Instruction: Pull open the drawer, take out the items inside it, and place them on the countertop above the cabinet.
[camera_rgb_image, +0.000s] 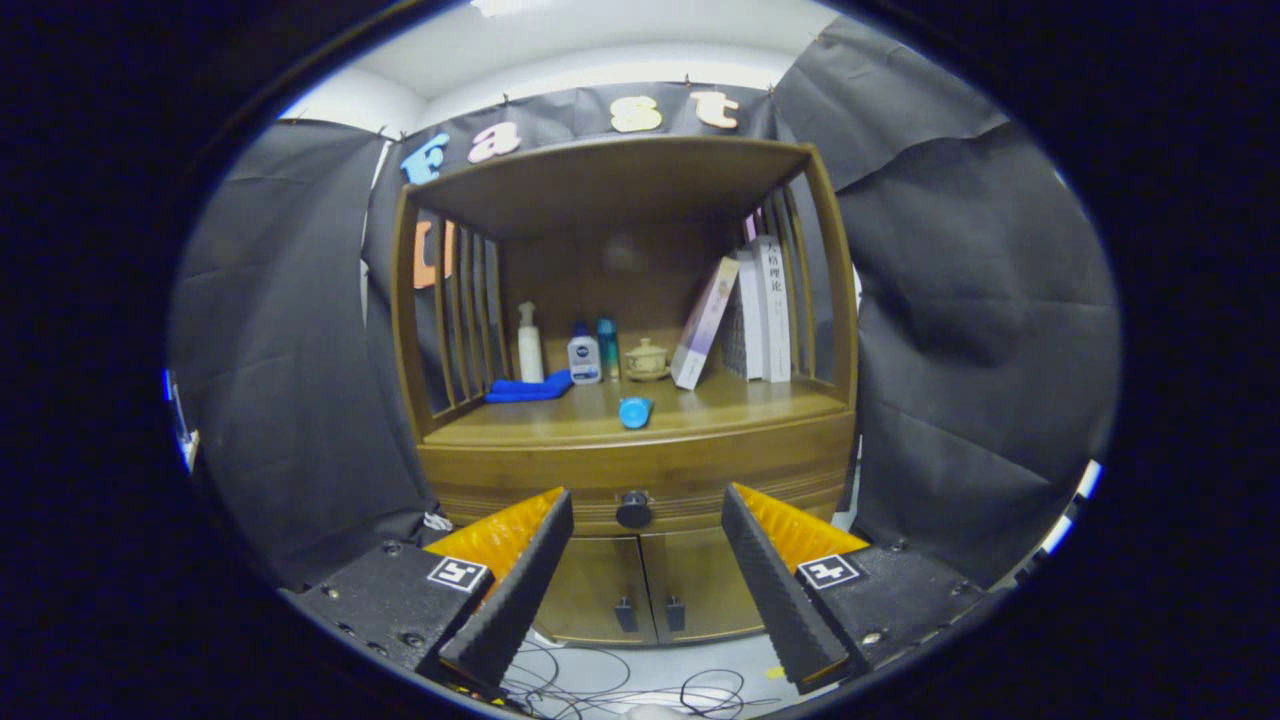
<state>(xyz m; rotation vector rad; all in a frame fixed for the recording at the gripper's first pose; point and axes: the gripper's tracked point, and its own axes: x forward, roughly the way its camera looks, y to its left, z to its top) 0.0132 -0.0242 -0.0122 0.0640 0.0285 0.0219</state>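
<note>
Gripper view: gripper (647, 510) fingers were spread wide, holding nothing; drawer (640, 478) was shut, its knob (633, 510) between the fingertips, beyond them; a blue item (635, 411) lay on the countertop (560, 425). Either stage fits; any pull wants centred fingers, straight draw. Drawer's inside was hidden; contact distance unclear.

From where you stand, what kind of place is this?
Likely a staged recording booth: black cloth walls surround a wooden cabinet holding books and toiletry bottles. The open claw faces its drawer knob.
</note>
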